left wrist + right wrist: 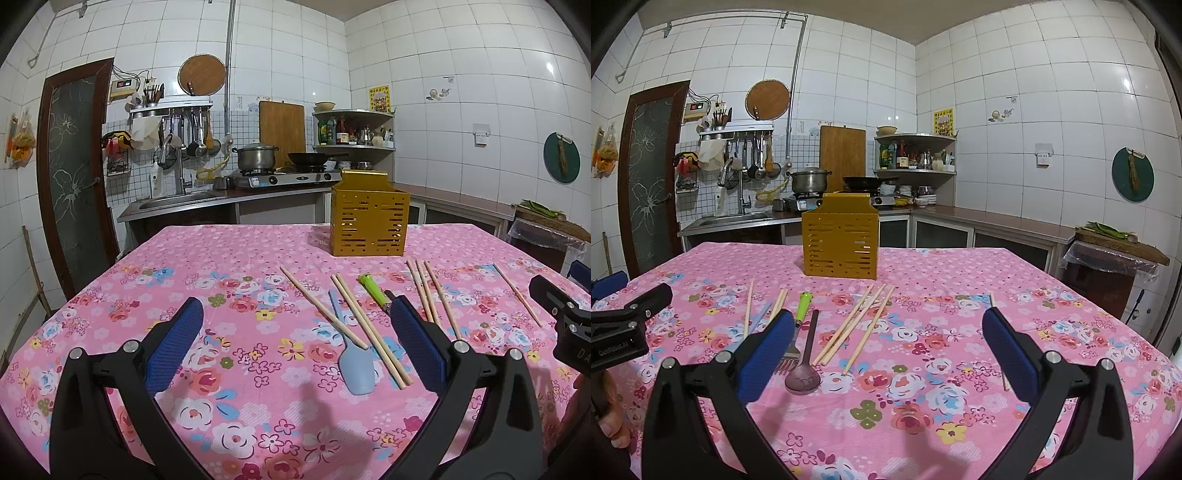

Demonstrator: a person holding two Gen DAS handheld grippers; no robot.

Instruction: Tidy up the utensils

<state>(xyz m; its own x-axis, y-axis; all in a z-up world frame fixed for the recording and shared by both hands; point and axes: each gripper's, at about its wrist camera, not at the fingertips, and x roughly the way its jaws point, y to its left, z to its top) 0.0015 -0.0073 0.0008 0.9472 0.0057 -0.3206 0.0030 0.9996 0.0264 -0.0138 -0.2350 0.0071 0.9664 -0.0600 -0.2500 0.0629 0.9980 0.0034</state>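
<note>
We have sorted nothing yet: chopsticks (pixel 862 321), spoons and fork (pixel 798 332) lie mid-table before the yellow holder (pixel 840 242), left gripper (pixel 295 339) and right gripper (pixel 888 350) wide open, empty

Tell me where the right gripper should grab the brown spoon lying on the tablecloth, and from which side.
Probably mid-handle, from above. The brown spoon lies flat with its bowl toward the camera and its thin handle running away. The green-handled fork lies close on its left, so the right gripper, now open, should close across the upper handle, where the gap looks widest.
</note>
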